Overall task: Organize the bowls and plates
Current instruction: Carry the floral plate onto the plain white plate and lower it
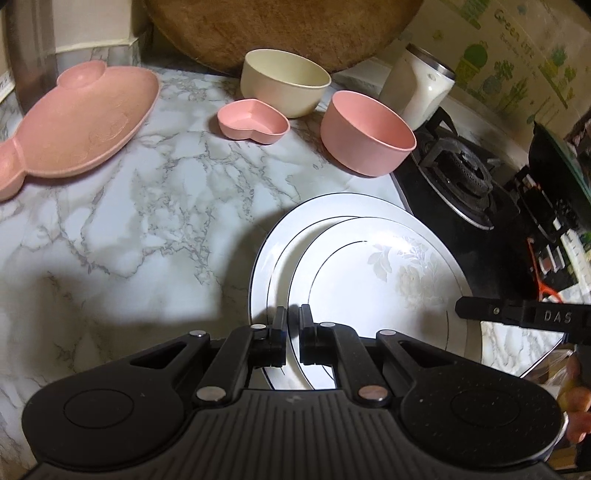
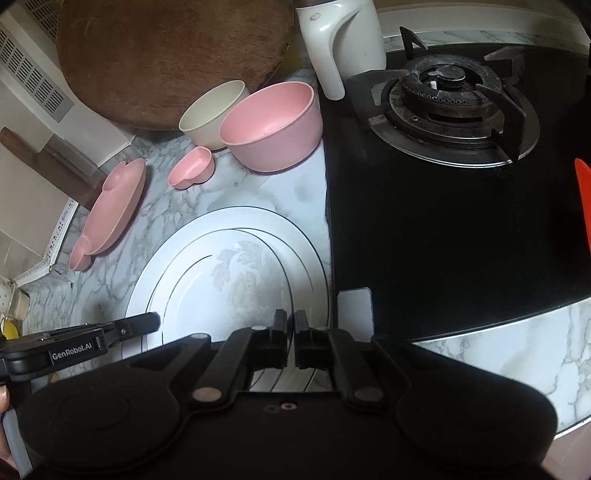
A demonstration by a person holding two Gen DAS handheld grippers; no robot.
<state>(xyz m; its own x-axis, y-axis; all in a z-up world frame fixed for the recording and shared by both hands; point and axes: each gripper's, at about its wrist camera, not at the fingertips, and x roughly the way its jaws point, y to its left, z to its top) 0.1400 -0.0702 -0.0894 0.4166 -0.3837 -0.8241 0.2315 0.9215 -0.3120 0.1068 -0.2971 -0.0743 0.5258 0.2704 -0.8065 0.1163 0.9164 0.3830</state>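
Note:
A white plate with a pale flower print (image 1: 369,277) (image 2: 229,288) sits just over a larger white plate (image 1: 273,251) (image 2: 192,234) on the marble counter; whether they touch I cannot tell. My left gripper (image 1: 293,321) (image 2: 155,318) is shut on the flowered plate's left rim. My right gripper (image 2: 291,325) (image 1: 461,309) is shut on its right rim. Further back stand a pink bowl (image 1: 365,133) (image 2: 269,125), a cream bowl (image 1: 284,85) (image 2: 210,114), a small pink heart-shaped dish (image 1: 253,122) (image 2: 192,168) and a pink fish-shaped plate (image 1: 85,118) (image 2: 114,206).
A black gas stove (image 1: 458,173) (image 2: 443,92) borders the plates on the right. A white jug (image 1: 417,88) (image 2: 340,40) and a round wooden board (image 1: 280,29) (image 2: 166,55) stand against the back wall. Bare marble counter (image 1: 129,229) lies left of the plates.

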